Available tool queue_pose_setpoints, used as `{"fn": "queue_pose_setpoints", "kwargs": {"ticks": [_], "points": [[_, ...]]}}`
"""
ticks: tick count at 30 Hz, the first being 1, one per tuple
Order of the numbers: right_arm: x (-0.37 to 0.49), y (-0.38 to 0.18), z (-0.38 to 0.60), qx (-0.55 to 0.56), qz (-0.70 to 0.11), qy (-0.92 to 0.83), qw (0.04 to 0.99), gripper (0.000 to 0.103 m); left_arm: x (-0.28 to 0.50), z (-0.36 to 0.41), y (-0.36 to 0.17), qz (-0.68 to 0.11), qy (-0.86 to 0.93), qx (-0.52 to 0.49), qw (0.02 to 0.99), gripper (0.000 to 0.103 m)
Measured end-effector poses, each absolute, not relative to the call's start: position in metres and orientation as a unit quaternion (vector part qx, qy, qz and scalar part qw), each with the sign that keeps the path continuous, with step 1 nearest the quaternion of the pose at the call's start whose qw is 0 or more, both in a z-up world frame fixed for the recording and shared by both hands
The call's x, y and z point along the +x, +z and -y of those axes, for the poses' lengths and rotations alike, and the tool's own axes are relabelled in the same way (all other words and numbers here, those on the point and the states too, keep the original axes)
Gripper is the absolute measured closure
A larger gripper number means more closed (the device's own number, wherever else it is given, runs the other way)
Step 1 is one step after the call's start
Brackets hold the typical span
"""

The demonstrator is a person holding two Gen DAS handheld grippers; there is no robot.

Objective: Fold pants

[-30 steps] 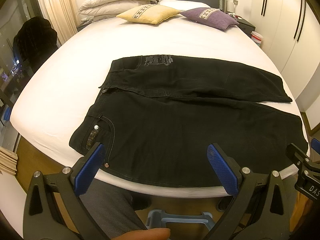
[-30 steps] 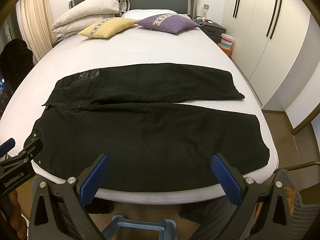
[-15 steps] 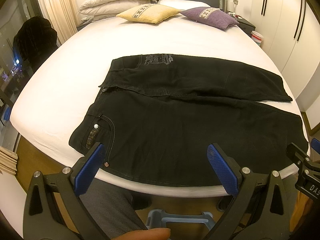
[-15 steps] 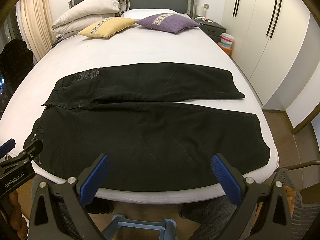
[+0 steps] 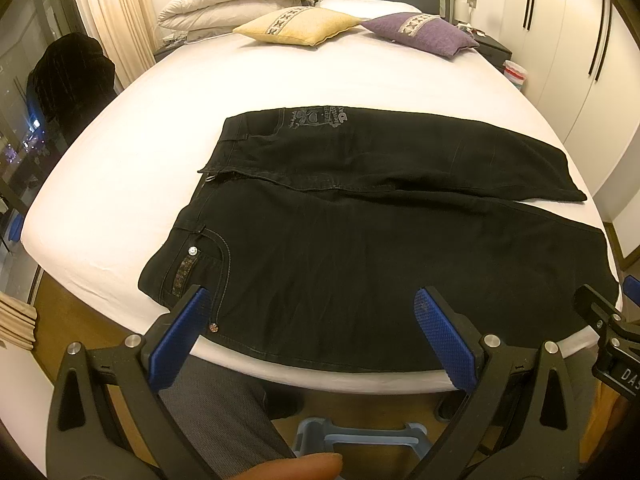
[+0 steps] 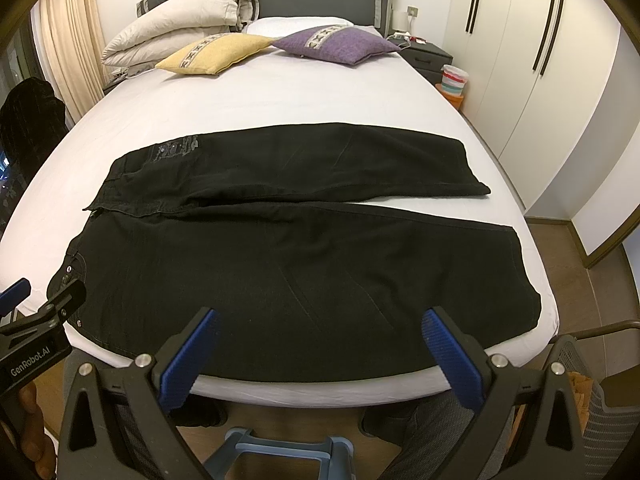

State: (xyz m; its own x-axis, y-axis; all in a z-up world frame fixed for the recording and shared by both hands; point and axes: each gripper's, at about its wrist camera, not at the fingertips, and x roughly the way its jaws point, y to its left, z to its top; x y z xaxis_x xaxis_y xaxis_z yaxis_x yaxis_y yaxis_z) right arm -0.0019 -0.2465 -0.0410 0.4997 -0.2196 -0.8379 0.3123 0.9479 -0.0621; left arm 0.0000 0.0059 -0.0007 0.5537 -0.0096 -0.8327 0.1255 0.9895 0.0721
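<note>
Black pants [image 5: 360, 248] lie flat across the near end of a white bed [image 5: 280, 80], waistband to the left, leg hems to the right. Both legs run side by side, the near leg along the mattress edge, the far leg just behind it with a pale printed patch near the waist. A studded pocket sits at the near-left corner of the pants. Left gripper [image 5: 308, 320] hangs just short of the near edge of the bed, jaws spread wide, blue pads on either side of the near leg's upper part, touching nothing. Right gripper [image 6: 318, 338] likewise spread, held off the near edge, further right toward the hems, nothing between its pads. A fingertip [image 5: 316, 466] shows at the bottom of the left view. At the far end of the bed: a yellow cushion [image 6: 212, 54], a purple cushion [image 6: 332, 42], and a folded white duvet [image 6: 180, 28] against the grey headboard. White wardrobe doors [image 6: 540, 60] stand to the right.
</note>
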Motion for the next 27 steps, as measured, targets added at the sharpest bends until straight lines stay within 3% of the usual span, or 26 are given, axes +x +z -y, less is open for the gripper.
{"fn": "queue_pose_setpoints", "kwargs": {"ticks": [27], "points": [[-0.0016,-0.0422,0.2454,0.049,-0.477,-0.153,0.864,0.0,-0.0022,-0.0069,-0.0051,-0.47,-0.038,0.062,0.879,0.0]]}}
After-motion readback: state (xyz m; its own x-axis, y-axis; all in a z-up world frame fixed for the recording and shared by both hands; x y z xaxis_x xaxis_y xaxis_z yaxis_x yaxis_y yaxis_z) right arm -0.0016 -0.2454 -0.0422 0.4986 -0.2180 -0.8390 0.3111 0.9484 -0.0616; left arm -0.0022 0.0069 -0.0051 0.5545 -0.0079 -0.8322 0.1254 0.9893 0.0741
